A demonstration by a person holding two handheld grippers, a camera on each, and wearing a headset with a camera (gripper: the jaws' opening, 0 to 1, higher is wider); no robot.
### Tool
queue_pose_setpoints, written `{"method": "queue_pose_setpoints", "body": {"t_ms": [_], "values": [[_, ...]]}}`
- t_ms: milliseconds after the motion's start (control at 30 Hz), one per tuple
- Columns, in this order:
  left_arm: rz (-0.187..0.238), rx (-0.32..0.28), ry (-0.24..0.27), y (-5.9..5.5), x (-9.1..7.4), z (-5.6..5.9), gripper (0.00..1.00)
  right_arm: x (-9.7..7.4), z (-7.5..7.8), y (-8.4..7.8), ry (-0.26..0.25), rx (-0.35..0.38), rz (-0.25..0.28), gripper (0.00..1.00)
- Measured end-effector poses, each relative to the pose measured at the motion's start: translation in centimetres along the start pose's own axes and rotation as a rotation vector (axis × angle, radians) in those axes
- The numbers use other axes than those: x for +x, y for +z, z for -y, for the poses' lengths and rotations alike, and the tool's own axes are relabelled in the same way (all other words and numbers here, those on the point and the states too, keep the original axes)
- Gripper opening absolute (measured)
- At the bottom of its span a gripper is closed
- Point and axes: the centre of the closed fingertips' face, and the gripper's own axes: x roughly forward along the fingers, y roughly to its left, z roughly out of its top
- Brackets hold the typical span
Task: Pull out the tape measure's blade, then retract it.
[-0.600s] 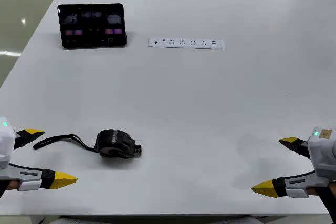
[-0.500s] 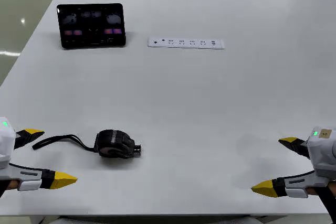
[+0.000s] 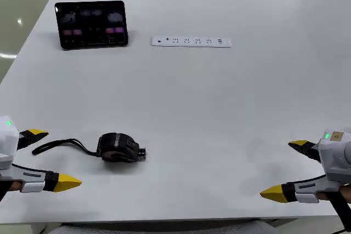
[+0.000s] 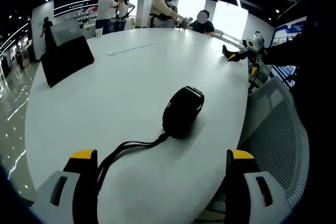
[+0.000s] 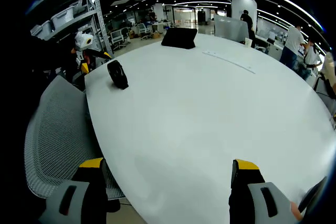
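The tape measure [image 3: 119, 147] lies untouched on the table [image 3: 219, 108]. The left gripper [image 3: 57, 156] hovers near it and the right gripper [image 3: 282, 168] well apart, both with jaws spread wide.

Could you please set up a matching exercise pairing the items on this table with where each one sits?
Items:
1. tape measure
2. tablet
3. power strip
4. right gripper

Places and states:
A. propped up, far left
B. fingers open, near right corner
C. lying flat, far middle
D. near left, strap trailing left

Pairs: 1-D, 2-A, 3-C, 4-B
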Motion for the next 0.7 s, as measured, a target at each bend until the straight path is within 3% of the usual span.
{"method": "queue_pose_setpoints", "body": {"t_ms": [133, 300, 700], "values": [[-0.030, 0.031, -0.025, 0.1, 0.4, 0.4, 0.99, 0.5, 0.0, 0.7, -0.014, -0.040, 0.014, 0.99], [-0.031, 0.084, -0.058, 0.9, 1.2, 1.0, 0.99, 1.6, -0.1, 1.8, -0.003, -0.060, 0.026, 0.99], [-0.084, 0.204, -0.125, 2.5, 2.4, 1.5, 0.99, 4.2, -2.1, 6.6, 0.057, -0.108, 0.080, 0.99]]}}
